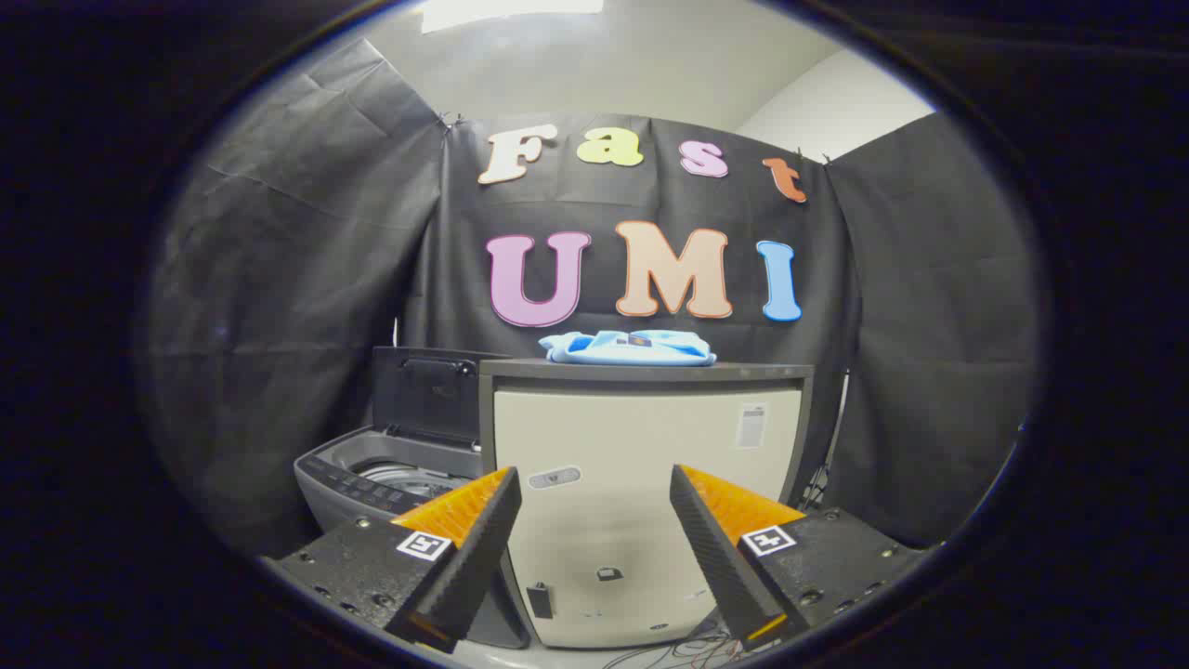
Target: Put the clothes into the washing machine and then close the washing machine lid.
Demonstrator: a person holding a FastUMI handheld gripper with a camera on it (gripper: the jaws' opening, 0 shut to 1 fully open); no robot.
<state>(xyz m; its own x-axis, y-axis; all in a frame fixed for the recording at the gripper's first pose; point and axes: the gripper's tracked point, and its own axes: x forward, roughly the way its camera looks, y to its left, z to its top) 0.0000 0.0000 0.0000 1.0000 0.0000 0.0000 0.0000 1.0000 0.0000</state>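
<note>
A folded light-blue garment (629, 347) lies on top of a tall cream cabinet (641, 483), well beyond my fingers and above them. To the cabinet's left stands a grey top-loading washing machine (372, 478), its dark lid (429, 395) raised upright so the drum opening shows. My gripper (594, 544) is open, nothing between its fingers, and it faces the cabinet's front from a distance. The left fingertip partly overlaps the washer's near corner in view.
Black cloth walls close in the booth on the left, back and right. The cabinet front carries a small label and a lock near its base. Loose cables (687, 648) lie on the floor at the cabinet's foot.
</note>
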